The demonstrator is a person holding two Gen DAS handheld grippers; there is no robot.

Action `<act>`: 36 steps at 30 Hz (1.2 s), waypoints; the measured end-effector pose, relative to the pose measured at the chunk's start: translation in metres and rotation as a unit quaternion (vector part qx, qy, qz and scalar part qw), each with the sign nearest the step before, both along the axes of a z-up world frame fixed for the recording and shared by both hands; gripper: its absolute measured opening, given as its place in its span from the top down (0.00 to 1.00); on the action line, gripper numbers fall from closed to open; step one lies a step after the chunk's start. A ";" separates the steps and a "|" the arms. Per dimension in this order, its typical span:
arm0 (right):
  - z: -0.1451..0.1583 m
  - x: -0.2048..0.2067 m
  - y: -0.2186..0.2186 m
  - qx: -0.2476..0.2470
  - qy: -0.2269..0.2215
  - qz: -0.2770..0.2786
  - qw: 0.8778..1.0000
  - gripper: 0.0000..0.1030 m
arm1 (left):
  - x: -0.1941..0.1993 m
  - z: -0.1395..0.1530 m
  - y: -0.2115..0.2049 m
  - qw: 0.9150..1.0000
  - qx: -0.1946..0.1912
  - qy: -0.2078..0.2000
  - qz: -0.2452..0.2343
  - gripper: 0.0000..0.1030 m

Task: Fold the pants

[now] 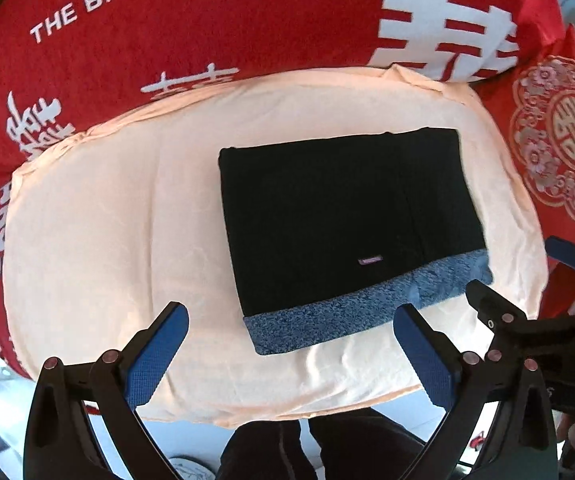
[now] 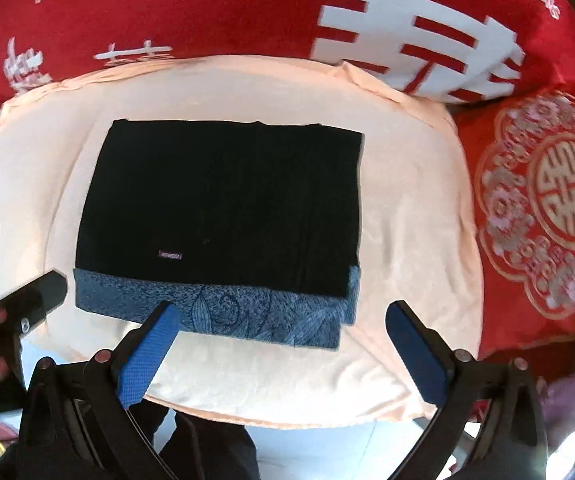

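Folded pants rested on the peach cushion, both grippers released.

The black pants (image 1: 347, 216), long axis crosswise, blue fleece hem nearest, lay centred on the peach cushion (image 1: 99, 216); right gripper (image 2: 279, 344) hung nearer that hem than left gripper (image 1: 291, 344), both spread, holding nothing.

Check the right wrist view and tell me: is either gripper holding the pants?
No. The right gripper is open above the folded pants, and the left gripper is open too, both clear of the fabric.

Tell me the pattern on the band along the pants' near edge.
Mottled blue band with dark leaf outlines, clearest in the right wrist view.
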State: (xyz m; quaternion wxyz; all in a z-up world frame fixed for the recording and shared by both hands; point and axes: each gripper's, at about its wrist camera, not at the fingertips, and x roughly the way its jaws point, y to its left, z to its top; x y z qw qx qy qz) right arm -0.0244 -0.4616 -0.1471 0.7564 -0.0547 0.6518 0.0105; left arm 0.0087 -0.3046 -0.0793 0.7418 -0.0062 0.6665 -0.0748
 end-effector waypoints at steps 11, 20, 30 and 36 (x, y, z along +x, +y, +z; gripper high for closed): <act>0.025 -0.016 0.002 -0.043 0.002 -0.045 0.998 0.00 | -0.008 0.010 0.022 1.000 -0.031 -0.002 0.000 0.00; 0.009 -0.025 0.020 -0.023 0.038 0.010 0.999 0.00 | -0.003 0.024 0.014 0.998 0.003 -0.027 0.055 0.00; 0.002 -0.016 0.008 0.008 0.039 0.062 0.997 0.00 | -0.011 0.024 -0.003 0.993 0.030 0.017 0.114 0.00; -0.005 -0.019 0.001 0.025 0.041 0.076 0.996 0.00 | -0.010 0.029 -0.023 0.995 0.034 0.010 0.093 0.00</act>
